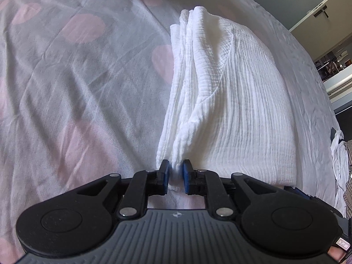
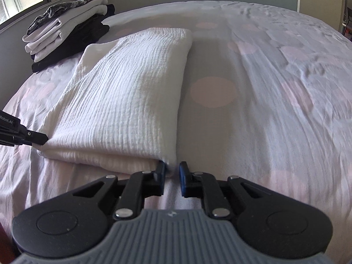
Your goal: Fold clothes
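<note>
Two grippers sit at the near corners of a folded white garment [image 2: 123,92] on the dotted bedsheet [image 2: 275,88]. Left gripper [image 1: 175,171] has fabric bunched between slightly parted pads; right gripper [image 2: 172,171] stands ajar, its corner just beside one finger. One folded pile [image 2: 66,35] waits beyond; this piece looks nearly finished.

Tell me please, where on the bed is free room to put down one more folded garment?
The widest bare patch of the pink-dotted bed sheet lies right of the folded white crinkled cotton garment, reaching the far edge. It is crowded at the far left corner, where the stack of folded white, grey and black clothes sits, and along the garment's near edge, where both grippers wait.
</note>
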Motion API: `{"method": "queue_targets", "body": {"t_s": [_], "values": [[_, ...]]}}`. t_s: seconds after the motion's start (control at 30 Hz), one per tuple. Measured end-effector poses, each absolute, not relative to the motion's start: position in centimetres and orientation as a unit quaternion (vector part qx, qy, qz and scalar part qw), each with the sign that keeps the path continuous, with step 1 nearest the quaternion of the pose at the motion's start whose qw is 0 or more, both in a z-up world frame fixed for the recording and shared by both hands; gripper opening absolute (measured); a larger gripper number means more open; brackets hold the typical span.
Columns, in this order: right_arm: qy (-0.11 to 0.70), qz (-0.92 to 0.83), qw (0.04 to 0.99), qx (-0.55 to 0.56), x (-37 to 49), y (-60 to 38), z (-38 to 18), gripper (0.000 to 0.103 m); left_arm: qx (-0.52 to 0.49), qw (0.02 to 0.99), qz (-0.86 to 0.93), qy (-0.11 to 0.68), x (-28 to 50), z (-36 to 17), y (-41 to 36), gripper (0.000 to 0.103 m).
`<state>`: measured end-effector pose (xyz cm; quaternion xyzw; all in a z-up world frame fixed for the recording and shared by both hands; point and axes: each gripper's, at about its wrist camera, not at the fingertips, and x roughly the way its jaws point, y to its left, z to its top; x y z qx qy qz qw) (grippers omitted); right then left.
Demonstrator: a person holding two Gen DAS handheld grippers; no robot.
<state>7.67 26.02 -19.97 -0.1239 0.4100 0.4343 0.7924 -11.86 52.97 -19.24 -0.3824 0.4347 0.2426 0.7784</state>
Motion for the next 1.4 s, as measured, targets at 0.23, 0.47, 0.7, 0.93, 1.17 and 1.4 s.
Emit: {"method": "queue_targets", "body": {"t_s": [0.23,0.47,0.7,0.93,1.17,1.4], "values": [[0.415,0.423,0.801,-0.086,8.2,24.2,-18.6,0.027,-0.368,0.780,0.272,0.427,-13.3,-18.0,52.8,0.055],[0.386,0.428,0.817,-0.032,10.0,24.1,-16.4,0.036,-0.417,0.818,0.246,0.310,-15.4,-15.9,54.5,0.057],[0.423,0.449,0.786,0.036,14.1,27.3,-16.8,0.049,-0.417,0.834,0.241,0.268,-11.1,-16.7,57.3,0.070],[0.460,0.461,0.753,0.097,17.9,31.4,-18.6,0.067,-0.406,0.838,0.247,0.267,-6.9,-19.2,60.7,0.077],[0.495,0.455,0.728,0.133,22.3,35.4,-21.3,0.070,-0.428,0.837,0.214,0.267,-4.3,-22.0,63.9,0.081],[0.509,0.468,0.701,0.175,26.2,39.4,-23.0,0.070,-0.457,0.837,0.171,0.246,-2.7,-23.5,66.3,0.070]]}}
